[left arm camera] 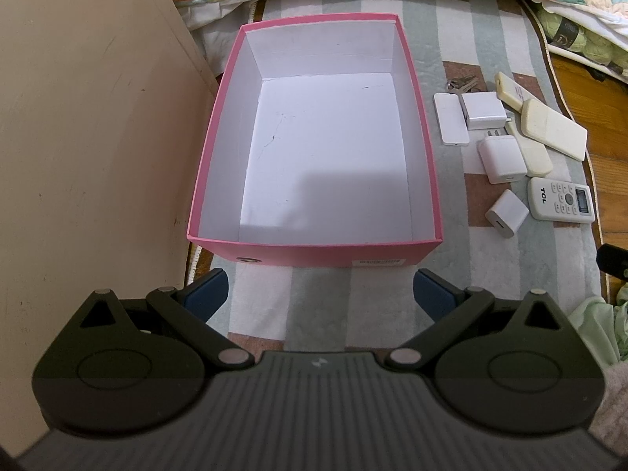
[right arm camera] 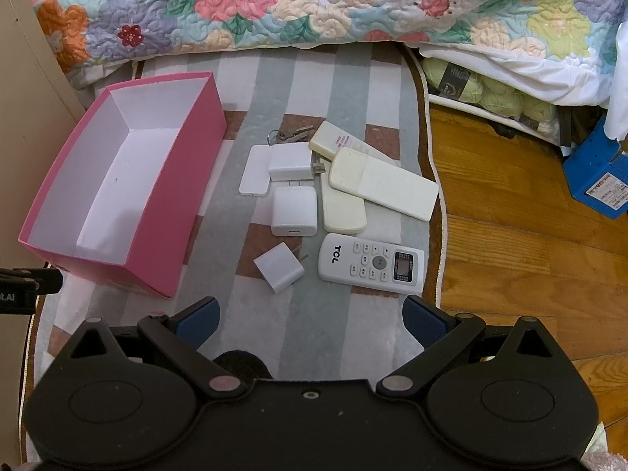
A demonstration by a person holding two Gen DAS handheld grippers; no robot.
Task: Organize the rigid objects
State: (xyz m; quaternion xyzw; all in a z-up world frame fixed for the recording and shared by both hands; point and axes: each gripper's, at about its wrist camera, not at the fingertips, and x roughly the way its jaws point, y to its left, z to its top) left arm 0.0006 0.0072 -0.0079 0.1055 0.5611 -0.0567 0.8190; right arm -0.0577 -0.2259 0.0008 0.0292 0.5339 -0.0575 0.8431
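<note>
Both hand-held grippers, left (left arm camera: 320, 294) and right (right arm camera: 310, 320), hung wide open and empty; a pink cardboard box (left arm camera: 314, 253), white inside, sat mid-frame beside smooth white plastic chargers (right arm camera: 293, 212).

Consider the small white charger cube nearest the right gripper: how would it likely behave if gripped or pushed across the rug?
The small charger cube looks like hard plastic, so probably stiff and light. Its smooth, glossy faces may slip between the pads. Resting flat-sided on the striped rug, it should slide or tip rather than roll, and its prongs might snag.
</note>
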